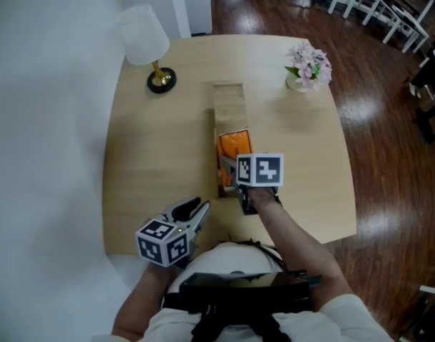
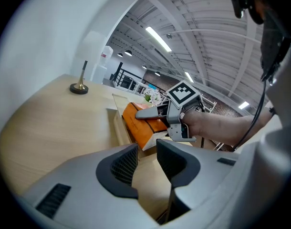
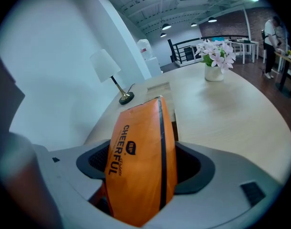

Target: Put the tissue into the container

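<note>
**Orange tissue pack pinched at the container's near end**

Our right gripper (image 1: 230,167) pinches the orange tissue pack (image 3: 143,156) between its jaws. We hold the pack tilted at the near end of the long wooden container (image 1: 228,98), with its lower edge seemingly inside the walls. Our left gripper (image 2: 146,159) hangs above the counter (image 1: 153,162) near the front edge, jaws slightly spread with nothing between them.

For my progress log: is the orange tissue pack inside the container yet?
Not fully: the right gripper grips the tissue pack, tilted at the container's near end; contact inside, cannot tell.
</note>
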Tool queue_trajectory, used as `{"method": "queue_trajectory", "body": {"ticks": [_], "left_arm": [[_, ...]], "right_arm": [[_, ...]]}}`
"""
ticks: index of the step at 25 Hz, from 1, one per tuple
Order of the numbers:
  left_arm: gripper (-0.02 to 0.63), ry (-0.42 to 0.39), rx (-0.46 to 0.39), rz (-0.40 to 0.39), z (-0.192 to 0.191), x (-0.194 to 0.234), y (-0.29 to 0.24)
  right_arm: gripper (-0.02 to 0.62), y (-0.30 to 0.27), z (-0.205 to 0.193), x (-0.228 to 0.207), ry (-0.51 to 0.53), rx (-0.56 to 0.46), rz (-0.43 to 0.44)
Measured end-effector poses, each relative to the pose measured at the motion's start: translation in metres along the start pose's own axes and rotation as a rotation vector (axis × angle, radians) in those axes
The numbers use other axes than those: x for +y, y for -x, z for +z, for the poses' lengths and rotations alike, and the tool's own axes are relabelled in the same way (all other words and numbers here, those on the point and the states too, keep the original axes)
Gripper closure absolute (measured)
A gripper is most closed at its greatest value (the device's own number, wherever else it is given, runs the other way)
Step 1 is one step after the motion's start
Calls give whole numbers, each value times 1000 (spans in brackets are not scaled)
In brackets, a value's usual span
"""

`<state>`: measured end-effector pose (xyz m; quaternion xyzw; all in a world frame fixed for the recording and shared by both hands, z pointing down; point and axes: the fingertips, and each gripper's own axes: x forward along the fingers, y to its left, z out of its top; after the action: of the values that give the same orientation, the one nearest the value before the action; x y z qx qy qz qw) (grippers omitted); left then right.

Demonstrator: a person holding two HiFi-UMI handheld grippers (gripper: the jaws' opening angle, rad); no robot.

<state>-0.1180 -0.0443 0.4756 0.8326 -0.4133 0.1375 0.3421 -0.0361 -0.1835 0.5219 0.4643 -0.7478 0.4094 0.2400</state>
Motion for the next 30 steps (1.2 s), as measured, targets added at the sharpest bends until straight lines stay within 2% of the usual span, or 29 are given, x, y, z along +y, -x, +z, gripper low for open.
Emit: {"method": "queue_trajectory", "body": {"ticks": [9,17,23,26,30], "left_arm": [[479,5,11,-3,-2,0,-1],[479,14,12,-11,-4,-1,-1],[479,18,12,-15,-4,-2,0],[479,18,12,-18,-4,-3,0],[479,11,14,-22,-3,-4,-1]], "right_arm": [[216,-10,-9,-5,-104,2,-28],[212,-18,-18,-4,-42,41,-73],[195,-18,-22,2,-53,64,-43],[154,-17,-23,7,-48,75,-8],[149,-15,-22,8,-53,78,9]]}}
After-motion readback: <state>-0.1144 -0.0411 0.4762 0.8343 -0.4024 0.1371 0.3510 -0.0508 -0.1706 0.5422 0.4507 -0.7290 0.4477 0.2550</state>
